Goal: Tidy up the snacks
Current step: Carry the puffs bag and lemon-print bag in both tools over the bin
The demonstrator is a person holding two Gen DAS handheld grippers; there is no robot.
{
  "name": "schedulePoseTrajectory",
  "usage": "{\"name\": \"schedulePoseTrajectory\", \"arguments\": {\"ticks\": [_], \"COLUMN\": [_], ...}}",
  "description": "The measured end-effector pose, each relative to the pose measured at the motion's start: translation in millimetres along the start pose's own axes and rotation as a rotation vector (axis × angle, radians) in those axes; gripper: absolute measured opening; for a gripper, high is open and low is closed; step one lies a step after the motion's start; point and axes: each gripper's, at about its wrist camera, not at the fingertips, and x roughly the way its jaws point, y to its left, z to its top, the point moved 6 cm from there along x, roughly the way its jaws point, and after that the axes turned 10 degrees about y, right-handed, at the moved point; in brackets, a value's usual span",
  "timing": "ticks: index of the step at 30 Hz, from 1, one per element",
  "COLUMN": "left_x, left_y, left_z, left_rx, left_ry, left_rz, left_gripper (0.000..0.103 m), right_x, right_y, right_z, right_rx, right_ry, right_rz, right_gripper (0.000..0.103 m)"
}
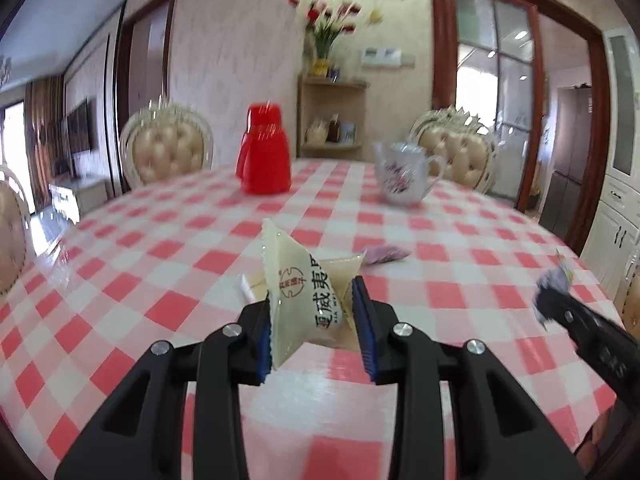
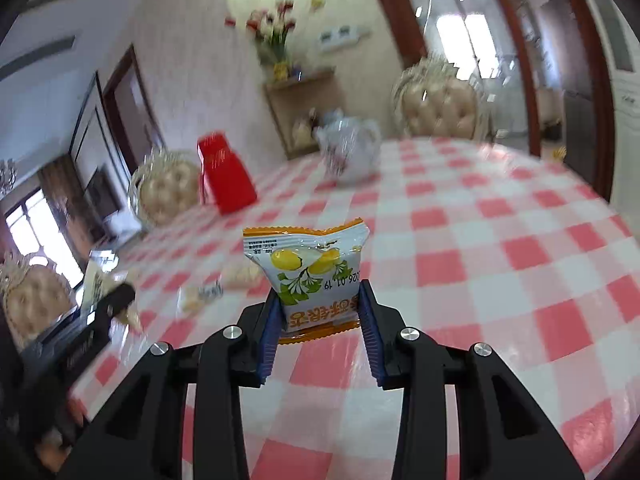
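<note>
Red-checked tablecloth (image 1: pixel 440 280), red jug (image 1: pixel 264 156)

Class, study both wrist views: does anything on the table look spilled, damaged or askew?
Nothing spilled or broken. The red jug and teapot stand upright. Loose snack packets lie scattered on the checked tablecloth, unsorted. Each hand-held gripper holds one packet clear of the table.
</note>
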Motion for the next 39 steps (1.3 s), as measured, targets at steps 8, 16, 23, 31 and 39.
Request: {"name": "schedulePoseTrajectory", "arguments": {"ticks": [8, 16, 23, 31, 39], "left_x": [-64.0, -86.2, -101.8, -121.9, -158.4], "left_y": [-6.0, -11.3, -9.1, -3.6, 20.2], "left_z": [-11.5, -33.2, -50.1, -64.1, -75.1], "left_rx": [-0.055, -0.060, -0.078, -0.066, -0.082], "left_ry": [-0.133, -0.122, -0.099, -0.070, -0.065], "left_rz": [-0.023, -0.021, -0.017, 0.011, 0.049], "left_gripper": [0.035, 0.035, 0.035, 0.035, 0.036], "right_x": [-51.8, -69.6, -83.1, -103.2, -124.7], "right_y": [12.0, 19.8, 32.3, 51.1, 78.1], "right_z": [-14.6, -31.7, -48.5, -70.1, -86.7], "right_rx": [-0.023, -0.008, -0.059, -0.109, -0.157], "right_ry": [-0.114, -0.081, -0.044, 0.001, 0.021], "right_rz": [0.005, 0.057, 0.090, 0.155, 0.228], "right_gripper": [0.037, 0.037, 0.037, 0.037, 0.037]}}
